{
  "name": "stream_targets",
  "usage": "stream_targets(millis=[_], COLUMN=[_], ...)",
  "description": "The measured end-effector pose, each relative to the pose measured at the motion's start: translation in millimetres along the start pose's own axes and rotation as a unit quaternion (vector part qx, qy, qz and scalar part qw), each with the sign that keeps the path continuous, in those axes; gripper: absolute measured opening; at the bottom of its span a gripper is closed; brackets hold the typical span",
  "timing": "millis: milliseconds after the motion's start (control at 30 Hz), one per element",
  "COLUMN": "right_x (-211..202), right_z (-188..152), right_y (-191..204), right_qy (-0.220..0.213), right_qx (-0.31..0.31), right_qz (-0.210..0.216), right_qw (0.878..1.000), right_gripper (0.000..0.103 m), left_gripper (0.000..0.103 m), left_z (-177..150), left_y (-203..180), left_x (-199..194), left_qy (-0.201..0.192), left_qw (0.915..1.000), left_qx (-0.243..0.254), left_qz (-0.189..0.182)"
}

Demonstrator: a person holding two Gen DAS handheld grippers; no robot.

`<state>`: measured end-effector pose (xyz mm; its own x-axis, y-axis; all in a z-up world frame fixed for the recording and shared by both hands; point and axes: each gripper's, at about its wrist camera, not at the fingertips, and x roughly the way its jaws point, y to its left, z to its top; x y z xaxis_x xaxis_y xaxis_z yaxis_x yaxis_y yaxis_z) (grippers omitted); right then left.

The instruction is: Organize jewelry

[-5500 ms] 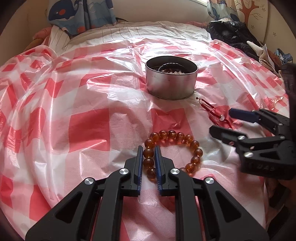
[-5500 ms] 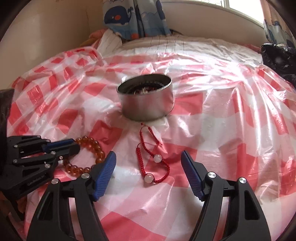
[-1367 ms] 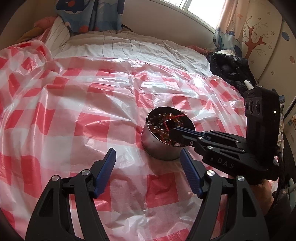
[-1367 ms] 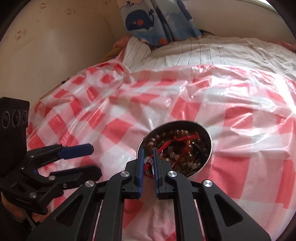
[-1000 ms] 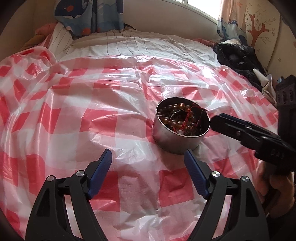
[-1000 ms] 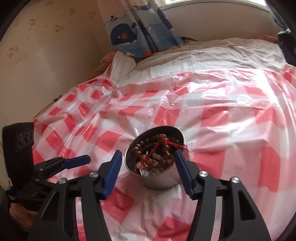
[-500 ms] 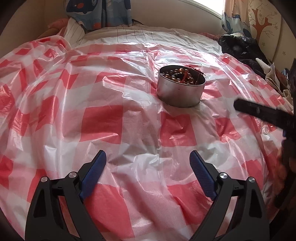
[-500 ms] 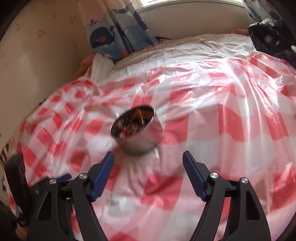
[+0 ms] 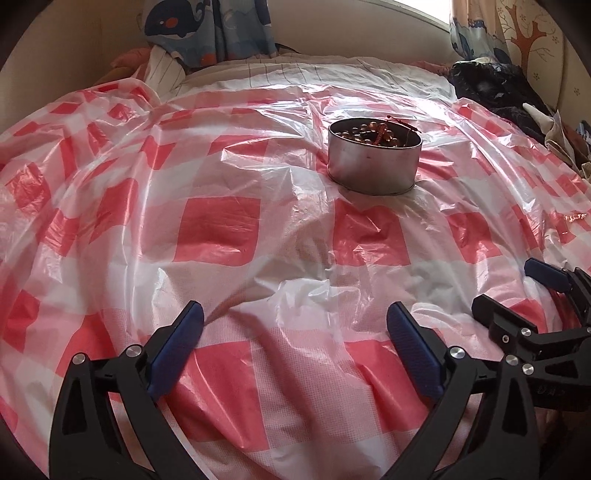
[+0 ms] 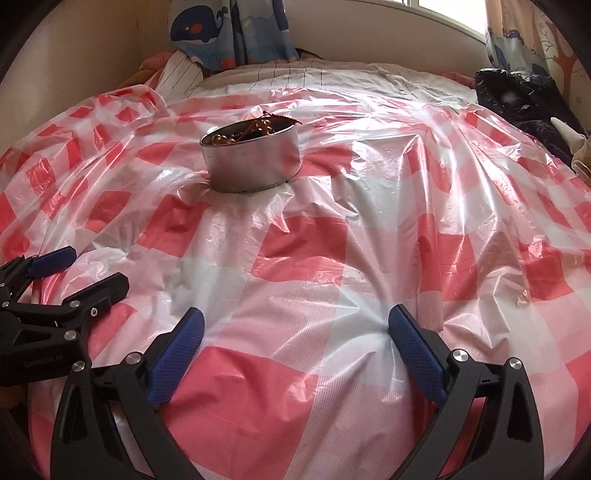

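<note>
Daylight from the window (image 10: 443, 7) glares off the plastic sheet (image 9: 229, 229); fisheye edges curve darkly.

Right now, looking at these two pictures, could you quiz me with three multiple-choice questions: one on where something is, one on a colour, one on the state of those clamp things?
1. Where is the jewelry?
A. Spread on the sheet
B. Inside the metal tin
C. Held in a clamp

2. What colours is the plastic sheet?
A. Red and white checks
B. Blue stripes
C. Plain green

3. How do the two grippers stand?
A. Both shut
B. One shut on beads
C. Both open and empty

Answers:
1. B: amber beads and a red cord bracelet lie heaped in the metal tin, the cord poking over its rim.
2. A: the plastic sheet shows red and white squares.
3. C: the left gripper and the right gripper each have blue pads spread wide with nothing between them.
</note>
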<state>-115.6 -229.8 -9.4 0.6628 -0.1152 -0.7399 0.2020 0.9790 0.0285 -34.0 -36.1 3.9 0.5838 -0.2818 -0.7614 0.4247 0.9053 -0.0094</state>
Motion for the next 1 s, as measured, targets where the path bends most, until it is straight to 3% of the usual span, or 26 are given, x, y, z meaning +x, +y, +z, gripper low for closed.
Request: stream_targets(millis=[233, 400, 1000], right_x=[-3.1, -2.9, 0.4], right_z=[-1.3, -2.1, -0.6], right_y=[4.3, -1.2, -1.1], right_qy=[-0.011, -0.015, -0.011], right_qx=[0.002, 0.014, 0.014], right_qz=[-0.016, 0.002, -0.002], right_qw=[1.000, 1.000, 1.000], right_gripper=[0.096, 0.096, 0.096], left_gripper=[0.095, 0.095, 0.095], left_z=[-0.6, -0.4, 0.1], left_y=[-2.0, -2.3, -4.4], left_x=[1.7, 2.6, 5.4], left_qy=[0.003, 0.002, 0.005], left_qw=[1.0000, 1.0000, 0.9999], left_qx=[0.003, 0.003, 0.004], left_qz=[0.006, 0.006, 0.014])
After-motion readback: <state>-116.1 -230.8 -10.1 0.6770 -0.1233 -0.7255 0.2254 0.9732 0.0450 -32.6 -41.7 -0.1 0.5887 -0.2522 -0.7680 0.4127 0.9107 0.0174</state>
